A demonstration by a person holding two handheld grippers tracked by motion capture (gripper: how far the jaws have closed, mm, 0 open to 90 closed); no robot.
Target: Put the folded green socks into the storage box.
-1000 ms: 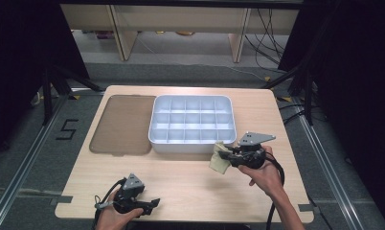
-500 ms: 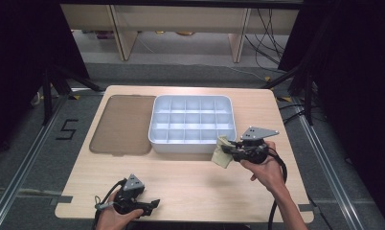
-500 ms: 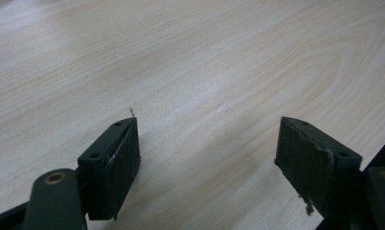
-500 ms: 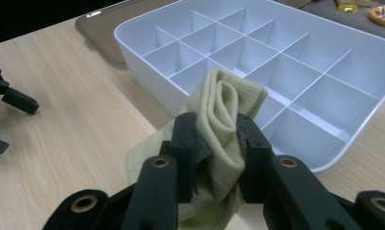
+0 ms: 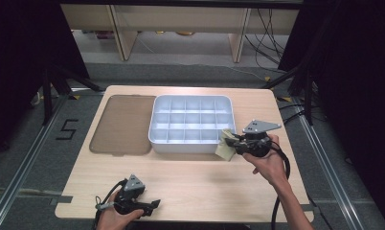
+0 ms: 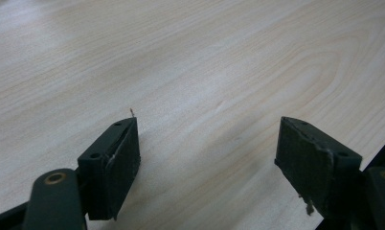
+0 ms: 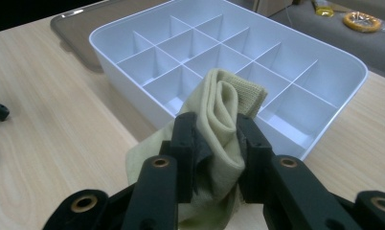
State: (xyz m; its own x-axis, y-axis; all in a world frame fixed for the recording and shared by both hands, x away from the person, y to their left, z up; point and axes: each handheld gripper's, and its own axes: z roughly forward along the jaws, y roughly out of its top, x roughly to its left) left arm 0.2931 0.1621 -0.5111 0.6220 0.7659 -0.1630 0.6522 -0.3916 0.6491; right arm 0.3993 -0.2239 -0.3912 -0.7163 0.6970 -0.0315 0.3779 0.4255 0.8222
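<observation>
high view: floor tape reads "5"; right hand-held gripper pinches cloth; left hand-held gripper spread.

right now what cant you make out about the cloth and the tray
- Cloth, right gripper view: lower part hidden behind the right gripper, so what garment it is can't be told.
- Tray, right gripper view: nearest cells hidden by the cloth.
- High view: cloth too small for detail.

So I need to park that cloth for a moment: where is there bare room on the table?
Bare wood spans the table between the left gripper and the divided tray. It is crowded at the tray's near right corner, where the right gripper holds the cloth.
</observation>
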